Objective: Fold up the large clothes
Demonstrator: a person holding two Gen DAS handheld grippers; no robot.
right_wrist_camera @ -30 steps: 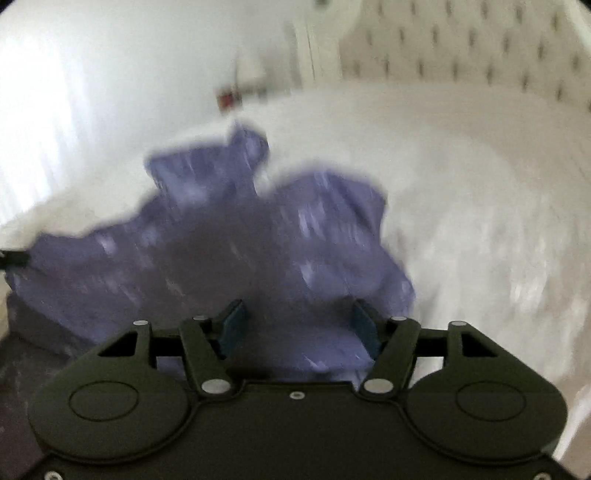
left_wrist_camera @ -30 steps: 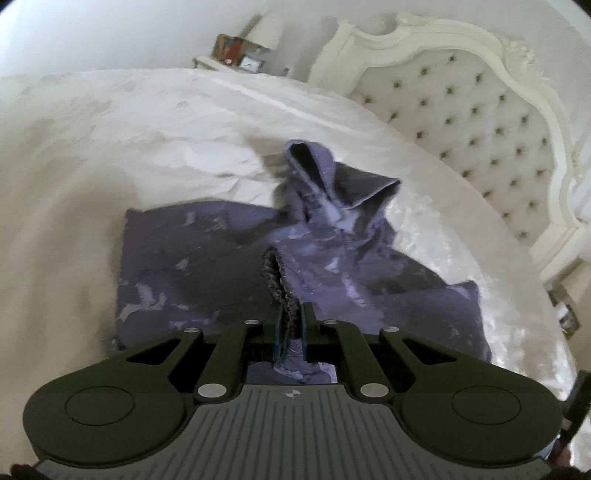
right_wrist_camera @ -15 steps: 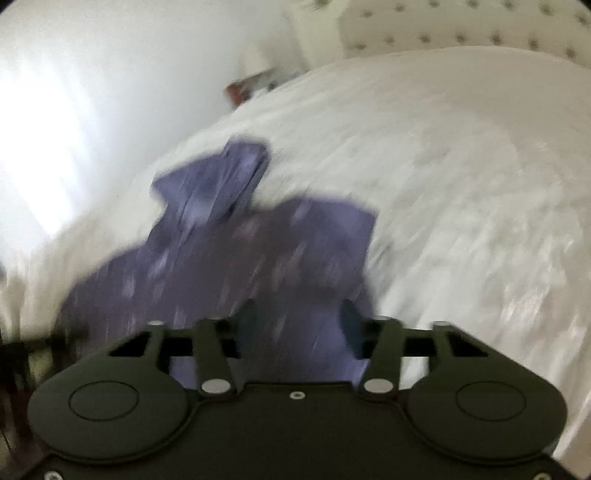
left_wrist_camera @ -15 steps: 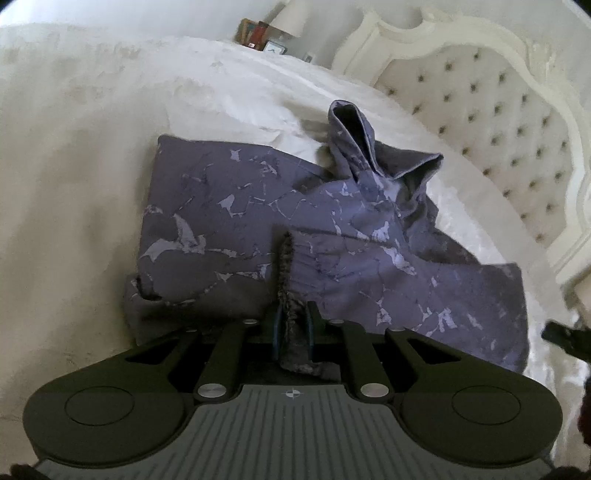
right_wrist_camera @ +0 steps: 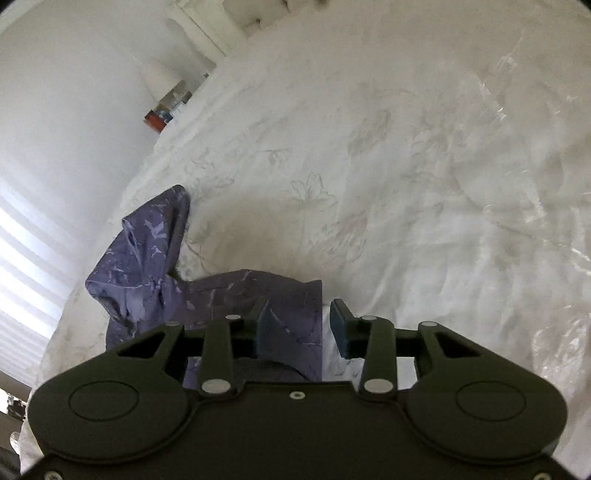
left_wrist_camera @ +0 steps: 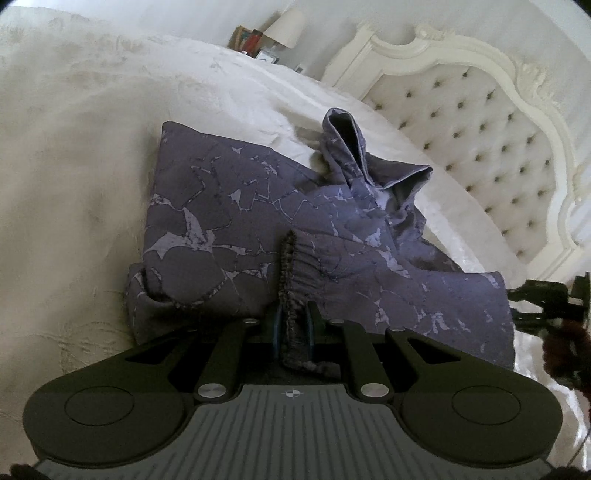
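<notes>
A purple hoodie (left_wrist_camera: 258,206) with a pale cracked pattern lies partly folded on the white bed cover (left_wrist_camera: 74,184), its hood (left_wrist_camera: 351,147) standing up toward the headboard. My left gripper (left_wrist_camera: 293,317) is shut on the hoodie's elastic sleeve cuff (left_wrist_camera: 295,266), which lies across the body of the garment. In the right wrist view the hoodie (right_wrist_camera: 147,258) shows at lower left. My right gripper (right_wrist_camera: 299,308) hovers over its right edge. Its jaws are closing, the fabric edge sits between them and the pads do not press on it. The right gripper (left_wrist_camera: 543,306) also shows beside the garment's right end.
A cream tufted headboard (left_wrist_camera: 480,147) stands at the right. A nightstand with a lamp (left_wrist_camera: 284,29) and small items is behind the bed. Wide white bed cover (right_wrist_camera: 406,184) stretches beyond the hoodie. Bright window blinds (right_wrist_camera: 22,258) are at the left.
My left gripper has sunk with the cuff and laid the sleeve across the hoodie's body. My right gripper has swung rightward to the garment's edge, rolled, and its jaws have narrowed.
</notes>
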